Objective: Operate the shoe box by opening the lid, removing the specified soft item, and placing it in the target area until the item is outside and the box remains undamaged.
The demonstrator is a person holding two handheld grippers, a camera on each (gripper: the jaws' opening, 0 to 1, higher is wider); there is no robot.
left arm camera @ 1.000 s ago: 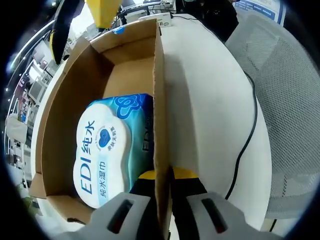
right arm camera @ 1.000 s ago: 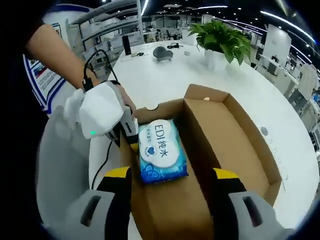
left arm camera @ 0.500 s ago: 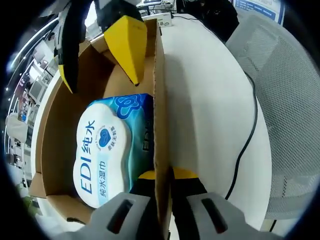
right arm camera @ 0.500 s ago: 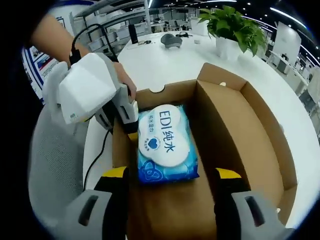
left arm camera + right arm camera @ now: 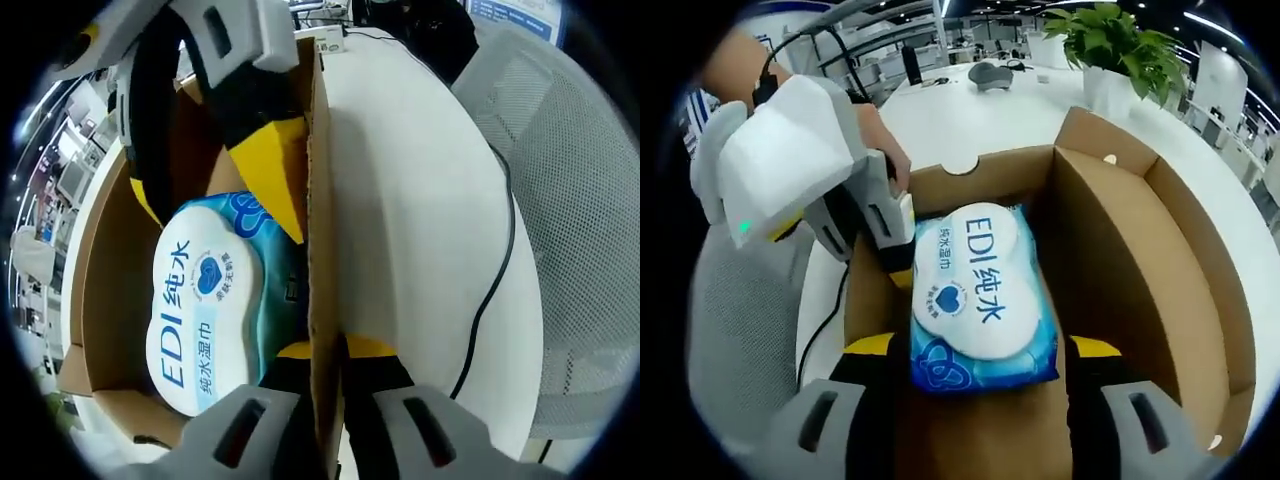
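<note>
Wet-wipes pack (image 5: 980,300) lies between the right gripper's (image 5: 980,365) spread jaws; left gripper (image 5: 325,352) pinches the box wall (image 5: 318,200).

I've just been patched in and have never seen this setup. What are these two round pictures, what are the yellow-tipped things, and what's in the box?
There is no robot arm: a person holds a two-jaw gripper in each hand, and each carries a fisheye camera looking along its jaws.

In the left gripper view, the left gripper is clamped on the side wall of the open cardboard shoe box, steadying it. The box stands on a white table.

In the right gripper view, the right gripper is open, its yellow-tipped jaws either side of a blue pack of wet wipes lying inside the box. The pack is not gripped yet.

A potted plant stands further back on the table.
</note>
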